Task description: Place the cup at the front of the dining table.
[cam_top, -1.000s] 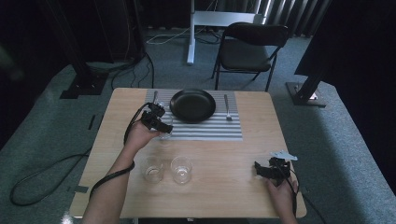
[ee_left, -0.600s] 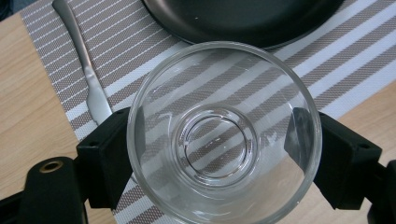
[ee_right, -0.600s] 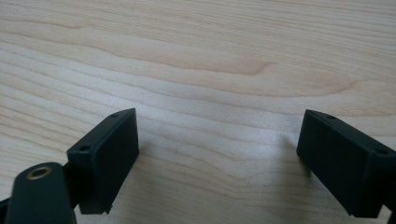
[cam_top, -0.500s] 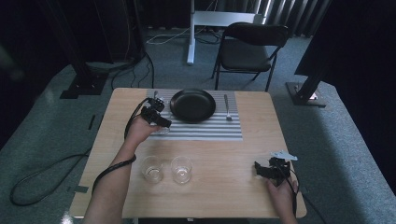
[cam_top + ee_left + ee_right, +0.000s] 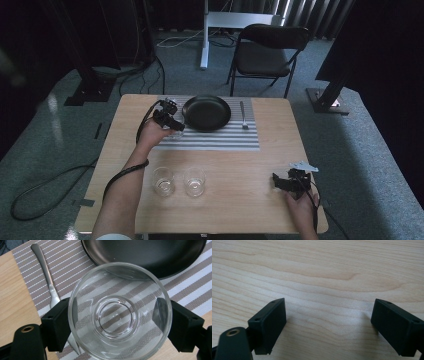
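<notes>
Upright, mouth toward the camera, glass (image 5: 120, 312) clamped by left gripper (image 5: 120, 322); right gripper (image 5: 328, 325) fingers spread.

A placemat (image 5: 215, 137) lies on the far middle of the table (image 5: 240, 210). On it sits a plate (image 5: 206, 112), with a fork (image 5: 243, 115) to its right and another fork (image 5: 47, 280) to its left. A glass (image 5: 120, 312) is over the mat's left part, just beside the plate. Two more glasses (image 5: 163, 181) (image 5: 194, 181) stand side by side nearer the person, off the mat.

The left tongs (image 5: 171, 123) are clamped on a load at arm's reach, while the right tongs (image 5: 280, 182) rest spread wide.
</notes>
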